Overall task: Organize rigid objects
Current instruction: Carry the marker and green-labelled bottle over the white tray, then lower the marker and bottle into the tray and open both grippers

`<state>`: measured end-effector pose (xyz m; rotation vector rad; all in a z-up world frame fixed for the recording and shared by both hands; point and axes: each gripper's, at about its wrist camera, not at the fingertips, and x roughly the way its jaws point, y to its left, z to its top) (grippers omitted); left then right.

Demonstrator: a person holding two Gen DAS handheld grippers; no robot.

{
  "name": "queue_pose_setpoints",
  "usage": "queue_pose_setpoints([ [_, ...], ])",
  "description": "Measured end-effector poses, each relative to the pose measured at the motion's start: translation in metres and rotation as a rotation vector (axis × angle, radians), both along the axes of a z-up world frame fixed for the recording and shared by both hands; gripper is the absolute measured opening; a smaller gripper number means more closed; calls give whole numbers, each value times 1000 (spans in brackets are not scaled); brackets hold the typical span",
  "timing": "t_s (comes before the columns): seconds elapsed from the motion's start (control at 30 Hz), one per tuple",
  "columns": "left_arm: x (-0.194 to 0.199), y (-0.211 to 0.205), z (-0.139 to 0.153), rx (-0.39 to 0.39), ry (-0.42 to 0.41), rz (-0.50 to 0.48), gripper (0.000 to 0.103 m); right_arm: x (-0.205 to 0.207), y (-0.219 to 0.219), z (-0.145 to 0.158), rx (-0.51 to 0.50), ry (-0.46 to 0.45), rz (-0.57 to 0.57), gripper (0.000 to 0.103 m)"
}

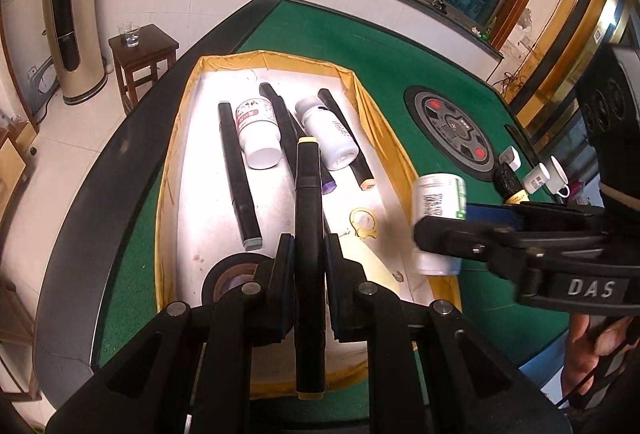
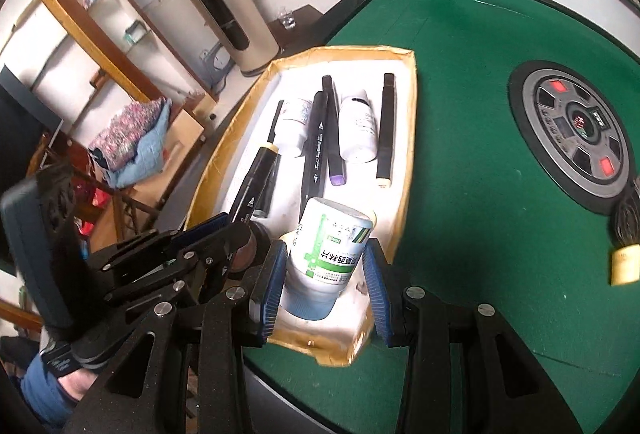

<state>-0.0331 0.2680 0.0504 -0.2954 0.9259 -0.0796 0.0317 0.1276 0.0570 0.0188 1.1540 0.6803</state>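
A yellow-rimmed white tray (image 1: pixel 372 106) (image 2: pixel 412 106) lies on the green table. In it lie several black markers (image 1: pixel 238 170) (image 2: pixel 386 126) and two white bottles (image 1: pixel 256 134) (image 2: pixel 358 130). My left gripper (image 1: pixel 308 246) is shut on a black marker with cream caps (image 1: pixel 308 218), held over the tray's near part; it also shows in the right wrist view (image 2: pixel 254 182). My right gripper (image 2: pixel 324 270) is shut on a white bottle with a green label (image 2: pixel 328 246) over the tray's near end; the bottle also shows in the left wrist view (image 1: pixel 440 206).
A roll of black tape (image 1: pixel 228 274) lies in the tray's near left corner. A round grey control panel (image 1: pixel 452 130) (image 2: pixel 576 138) sits in the table's middle. A brush with a cream handle (image 2: pixel 626 234), small white items (image 1: pixel 536 174) and a cup (image 1: pixel 558 174) lie beyond it.
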Motion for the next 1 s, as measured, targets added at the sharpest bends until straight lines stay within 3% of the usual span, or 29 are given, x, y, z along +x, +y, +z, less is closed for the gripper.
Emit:
queue_pose_setpoints([
  [0.4,12,3,-12,27,35,-7,12,17,22,-18,-66,13,12,35],
  [1.0,17,0,-21,-2,77,12,14,23,28,-22,-96,27,26,36],
])
